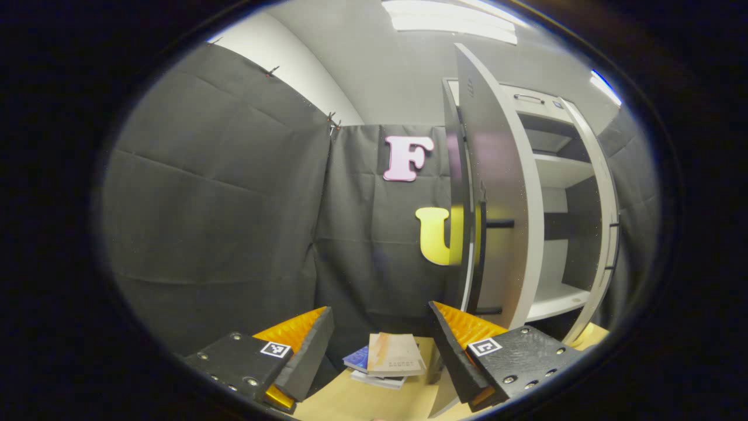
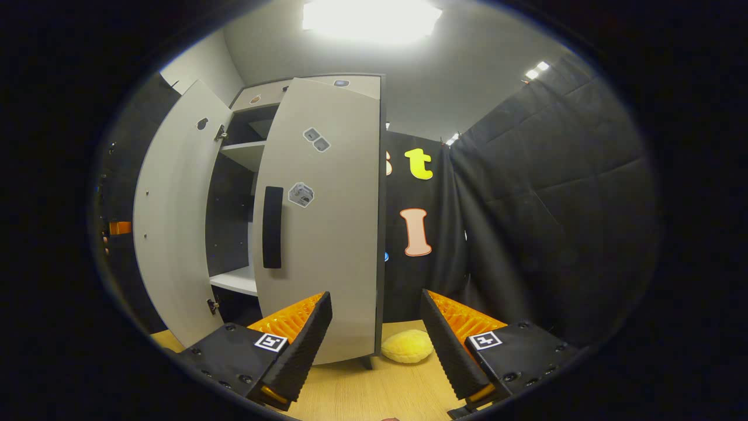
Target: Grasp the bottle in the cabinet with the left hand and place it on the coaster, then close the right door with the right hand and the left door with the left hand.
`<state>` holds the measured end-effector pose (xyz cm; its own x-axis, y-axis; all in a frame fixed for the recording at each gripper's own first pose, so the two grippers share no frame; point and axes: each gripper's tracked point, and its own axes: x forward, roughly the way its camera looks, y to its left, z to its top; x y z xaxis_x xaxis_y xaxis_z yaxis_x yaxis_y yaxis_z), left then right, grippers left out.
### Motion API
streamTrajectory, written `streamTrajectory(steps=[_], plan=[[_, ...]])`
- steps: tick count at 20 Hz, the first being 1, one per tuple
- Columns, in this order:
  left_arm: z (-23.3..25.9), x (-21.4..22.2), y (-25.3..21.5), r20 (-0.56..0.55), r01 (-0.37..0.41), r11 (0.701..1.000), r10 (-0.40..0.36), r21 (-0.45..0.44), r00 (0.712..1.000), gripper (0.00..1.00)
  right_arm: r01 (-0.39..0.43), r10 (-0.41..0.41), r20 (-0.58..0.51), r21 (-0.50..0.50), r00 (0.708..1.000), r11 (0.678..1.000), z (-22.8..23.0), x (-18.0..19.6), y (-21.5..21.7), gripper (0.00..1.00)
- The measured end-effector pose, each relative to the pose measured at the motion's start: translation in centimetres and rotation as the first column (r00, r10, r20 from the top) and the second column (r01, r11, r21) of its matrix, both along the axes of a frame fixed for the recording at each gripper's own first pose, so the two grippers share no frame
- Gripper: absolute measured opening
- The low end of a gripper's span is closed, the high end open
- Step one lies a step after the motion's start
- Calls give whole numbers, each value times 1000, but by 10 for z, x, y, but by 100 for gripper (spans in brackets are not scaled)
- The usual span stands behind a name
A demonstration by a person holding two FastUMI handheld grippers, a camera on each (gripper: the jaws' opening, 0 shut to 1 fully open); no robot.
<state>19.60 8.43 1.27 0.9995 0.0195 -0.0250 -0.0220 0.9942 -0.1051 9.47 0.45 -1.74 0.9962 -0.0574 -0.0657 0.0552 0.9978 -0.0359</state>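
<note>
The grey cabinet (image 1: 561,169) stands at the right of the left gripper view with pale shelves showing inside. Its left door (image 1: 497,193) is swung out toward me, seen nearly edge-on, just beyond my left gripper (image 1: 380,345), which is open and holds nothing. In the right gripper view the right door (image 2: 327,222) with its black handle (image 2: 272,227) stands partly open right in front of my right gripper (image 2: 377,339), which is open and empty too. The left door (image 2: 175,222) hangs wide open farther left, and shelves show in the gap between the doors.
A small stack of books (image 1: 388,359) lies on the wooden table (image 1: 362,403) ahead of the left gripper. A yellow soft lump (image 2: 407,345) sits on the table by the cabinet's right corner. Black cloth walls close the booth on all sides.
</note>
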Motion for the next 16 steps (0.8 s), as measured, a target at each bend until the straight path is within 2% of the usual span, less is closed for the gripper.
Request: streamTrajectory(steps=[1, 2, 5, 6, 7, 8, 12, 16], plan=[[3, 5, -1, 2, -4, 1000, 4, -3, 1000, 100, 4, -4, -4, 2, 1000, 1000, -2, -1, -4, 96], [6, 9, -2, 4, -6, 1000, 6, -3, 1000, 94, 10, -10, -9, 3, 1000, 1000, -2, -2, -8, 96], [11, 18, -8, 13, -8, 1000, 9, -3, 1000, 94, 28, -28, -22, -4, 999, 1000, -7, -5, -21, 96], [9, 20, -15, 6, 6, 1000, -6, -18, 1000, 100, 33, -33, -24, -7, 999, 999, -8, -5, -25, 96], [6, 24, -13, 3, -12, 1000, 12, -17, 1000, 94, 36, -37, -27, -10, 999, 999, -9, -5, -29, 96], [11, 20, -13, 16, -25, 1000, 25, -9, 1000, 99, 39, -39, -30, -12, 999, 999, -10, -6, -32, 96], [5, 14, -20, 0, -39, 999, 39, -24, 999, 99, 39, -39, -38, -6, 999, 999, -13, -4, -40, 96], [10, 10, -26, 6, -58, 998, 58, 36, 998, 99, 35, -34, -32, 11, 999, 999, -12, 1, -44, 97]])
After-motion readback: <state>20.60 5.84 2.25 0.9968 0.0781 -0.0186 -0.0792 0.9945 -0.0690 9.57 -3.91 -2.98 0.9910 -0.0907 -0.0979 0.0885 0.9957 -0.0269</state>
